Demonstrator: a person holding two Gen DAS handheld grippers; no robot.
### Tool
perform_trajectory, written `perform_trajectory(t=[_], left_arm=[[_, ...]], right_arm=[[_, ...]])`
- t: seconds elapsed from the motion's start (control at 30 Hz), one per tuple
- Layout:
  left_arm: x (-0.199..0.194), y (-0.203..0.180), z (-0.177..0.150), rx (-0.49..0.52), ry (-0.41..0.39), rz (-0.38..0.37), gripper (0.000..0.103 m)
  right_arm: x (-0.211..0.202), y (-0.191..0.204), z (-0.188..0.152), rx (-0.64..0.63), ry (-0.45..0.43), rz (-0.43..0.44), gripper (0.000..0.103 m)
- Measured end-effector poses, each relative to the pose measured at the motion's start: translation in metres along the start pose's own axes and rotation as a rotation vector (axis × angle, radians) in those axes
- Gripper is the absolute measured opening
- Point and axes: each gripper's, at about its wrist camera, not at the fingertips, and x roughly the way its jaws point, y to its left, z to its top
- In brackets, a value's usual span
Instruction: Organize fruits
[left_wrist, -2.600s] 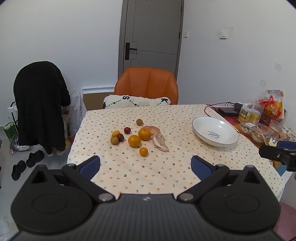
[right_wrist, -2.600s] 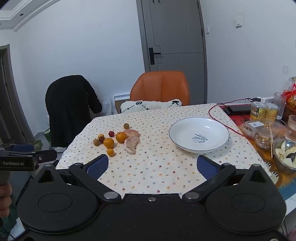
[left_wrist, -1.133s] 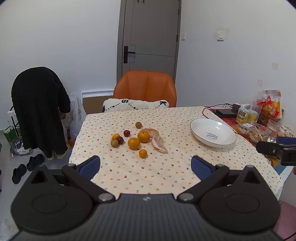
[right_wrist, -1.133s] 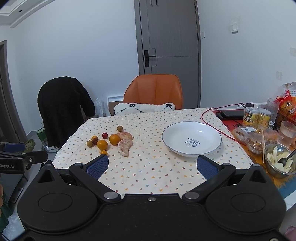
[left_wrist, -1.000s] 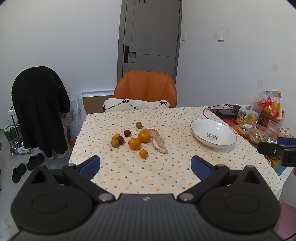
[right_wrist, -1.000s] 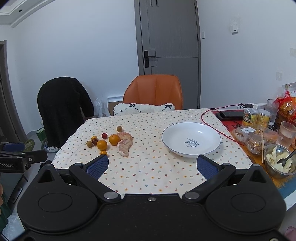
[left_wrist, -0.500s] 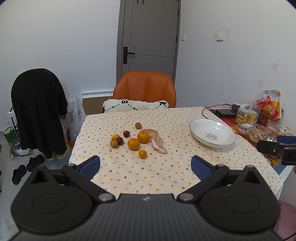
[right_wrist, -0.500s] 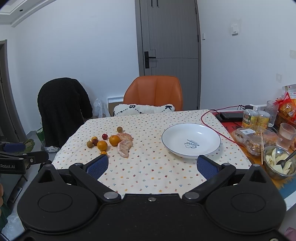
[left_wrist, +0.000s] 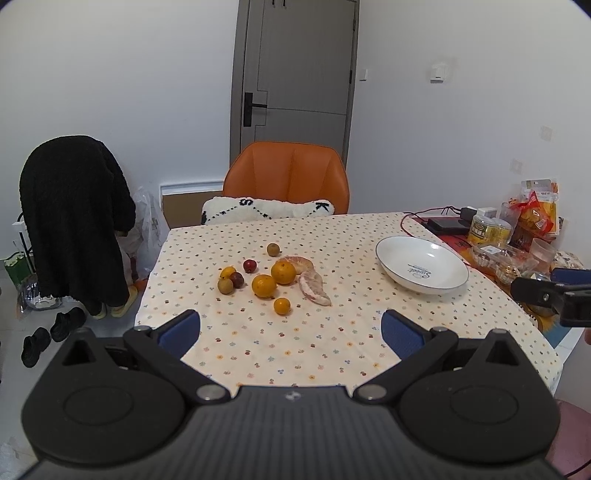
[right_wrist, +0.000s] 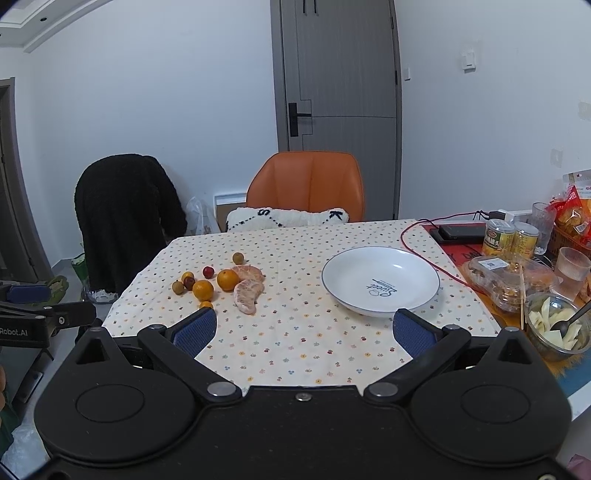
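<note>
Your left hand-held gripper (left_wrist: 290, 330) spread wide, empty; fruits (left_wrist: 264, 285) ahead on desk (left_wrist: 332, 343). Your right hand-held gripper (right_wrist: 303, 330) wide too, empty; white plate (right_wrist: 380, 280) just ahead, fruits ahead-left.

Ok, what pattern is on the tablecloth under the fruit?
Cream tablecloth dotted with small multicoloured flower prints; the right wrist view shows it best.

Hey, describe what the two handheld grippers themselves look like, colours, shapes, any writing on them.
Both look alike: the left gripper and right gripper have matte black bodies with ribbed texture, two round raised discs, angled black linkage arms on silver pivot pins, and blue textured pads on the fingers. Seen from the right wrist view, the left unit's side carries white lettering ending "Robot.AI". No cables are visible on either.
</note>
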Motion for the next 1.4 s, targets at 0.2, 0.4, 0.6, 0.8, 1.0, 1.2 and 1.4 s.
perform_trajectory(t=[0.2,0.4,0.6,0.8,1.0,1.2,1.4], left_arm=[[0.004,0.0,0.0,0.002,0.023,-0.013,0.103],[0.019,0.001,0.004,0.006,0.056,-0.022,0.103],[0.048,0.006,0.008,0.011,0.119,-0.033,0.103],[0.087,0.013,0.012,0.008,0.186,-0.036,0.103],[0.124,0.021,0.013,-0.014,0.258,-0.056,0.102],[0.158,0.027,0.017,-0.024,0.317,-0.067,0.101],[0.194,0.038,0.023,-0.057,0.374,-0.071,0.091]], right_arm=[[0.007,-0.002,-0.003,0.006,0.019,0.008,0.103],[0.021,-0.01,-0.004,0.024,0.048,0.025,0.103],[0.049,-0.012,-0.005,-0.017,0.103,0.062,0.103],[0.093,-0.013,-0.006,-0.046,0.202,0.111,0.103],[0.129,-0.008,-0.005,-0.054,0.293,0.167,0.102],[0.163,-0.004,-0.001,-0.063,0.373,0.198,0.098],[0.199,-0.002,0.0,-0.001,0.462,0.219,0.093]])
